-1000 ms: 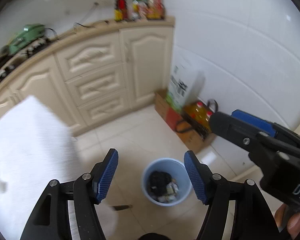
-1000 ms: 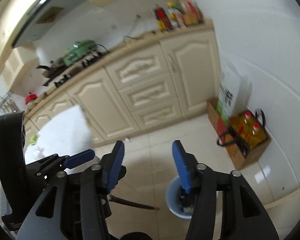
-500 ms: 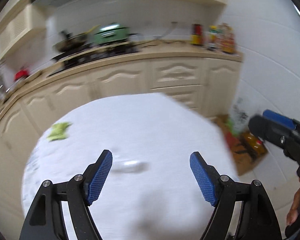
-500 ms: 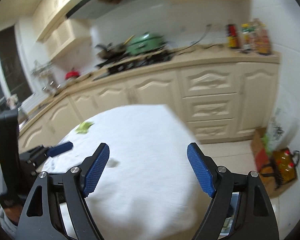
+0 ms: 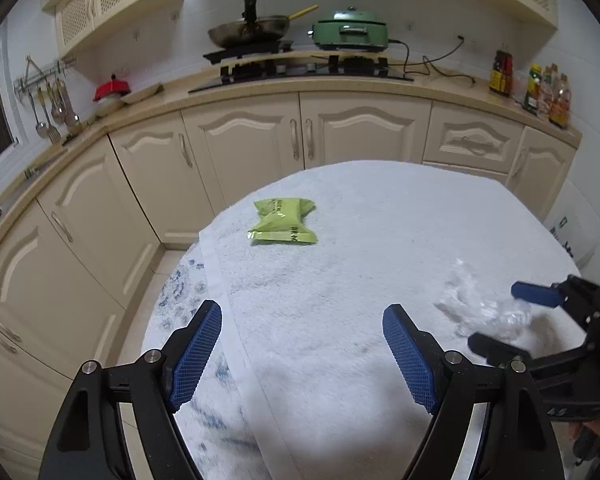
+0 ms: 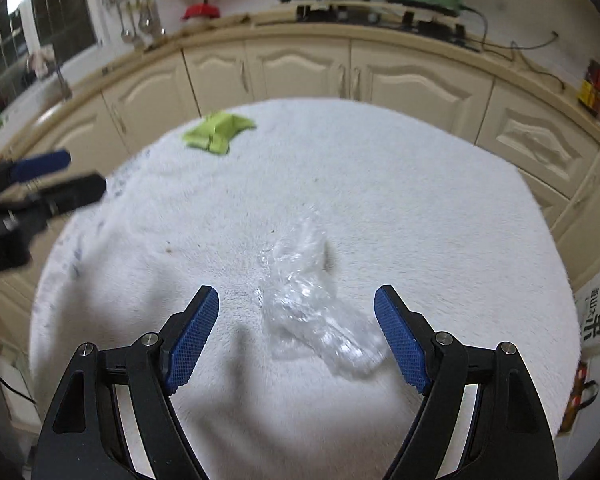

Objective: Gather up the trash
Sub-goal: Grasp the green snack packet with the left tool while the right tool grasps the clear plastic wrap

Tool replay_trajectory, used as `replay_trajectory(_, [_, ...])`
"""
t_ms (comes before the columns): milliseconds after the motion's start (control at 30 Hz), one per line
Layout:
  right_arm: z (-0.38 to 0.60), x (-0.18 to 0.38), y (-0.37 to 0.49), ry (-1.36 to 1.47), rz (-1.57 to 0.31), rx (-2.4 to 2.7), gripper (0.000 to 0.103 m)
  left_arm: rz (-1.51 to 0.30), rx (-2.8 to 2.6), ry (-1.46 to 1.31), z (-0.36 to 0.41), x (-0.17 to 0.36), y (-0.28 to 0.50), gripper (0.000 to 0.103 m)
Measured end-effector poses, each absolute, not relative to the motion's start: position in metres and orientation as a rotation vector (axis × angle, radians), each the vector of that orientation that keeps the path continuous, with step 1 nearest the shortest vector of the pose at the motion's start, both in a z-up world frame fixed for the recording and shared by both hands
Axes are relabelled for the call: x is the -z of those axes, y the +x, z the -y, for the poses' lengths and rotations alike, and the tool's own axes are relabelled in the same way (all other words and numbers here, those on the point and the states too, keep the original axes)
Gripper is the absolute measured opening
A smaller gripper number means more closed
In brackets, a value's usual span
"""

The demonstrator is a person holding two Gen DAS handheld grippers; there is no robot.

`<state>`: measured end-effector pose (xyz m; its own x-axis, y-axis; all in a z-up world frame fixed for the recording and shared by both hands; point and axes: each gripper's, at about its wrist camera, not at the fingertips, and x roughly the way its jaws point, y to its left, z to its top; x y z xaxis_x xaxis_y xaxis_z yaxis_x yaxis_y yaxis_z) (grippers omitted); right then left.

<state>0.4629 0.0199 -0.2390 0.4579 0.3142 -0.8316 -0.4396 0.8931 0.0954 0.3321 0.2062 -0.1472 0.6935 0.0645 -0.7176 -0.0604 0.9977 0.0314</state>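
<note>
1. Landmark: round table with a white fuzzy cloth (image 5: 340,280) (image 6: 380,184). Cream kitchen cabinets (image 5: 240,152) curve around its far side.
2. Right gripper (image 6: 296,332): fingers spread wide, nothing clamped. It hangs low over the near part of the cloth.
3. Crumpled clear plastic wrap (image 6: 312,304) lies on the cloth between the right gripper's two blue pads (image 6: 398,340), nearer the right-hand pad. No contact with either pad can be made out; the view is motion-blurred.
4. From the left wrist view the same wrap (image 5: 484,304) sits at the cloth's right side, between the right gripper's tips (image 5: 500,320).
5. Left gripper (image 5: 302,354): fingers wide apart, empty, held over the cloth's near-left portion.
6. Green snack packet (image 5: 284,226) (image 6: 218,134) lies flat on the cloth toward its far-left edge, well beyond the left gripper's tips and well apart from the wrap.
7. Behind the table on the counter: a wok (image 5: 250,32) and a green electric cooker (image 5: 350,32).
</note>
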Motion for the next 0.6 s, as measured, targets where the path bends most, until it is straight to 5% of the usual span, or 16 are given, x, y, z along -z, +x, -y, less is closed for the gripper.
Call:
replay_trajectory(33, [-0.021,0.245,0.465,-0.152,-1.002,-0.474,0.08,-0.812,-0.059,-0.011,-0.211,0.149,0.342,0.079])
replay_trajectory(100, [-0.022,0.253,0.471,-0.14,-1.026,-0.497,0.057,-0.823,-0.048,-0.041,-0.221,0.15,0.363,0.079])
replay_trajectory(133, [-0.021,0.256,0.474,-0.125,-1.041,-0.511,0.025,-0.832,-0.048,-0.053,-0.226,0.152,0.37,0.079])
replay_trajectory(600, [0.01,0.233,0.512,0.003,-0.936,-0.466,0.024,-0.888,-0.103,-0.035,-0.234,0.187,0.507,0.079])
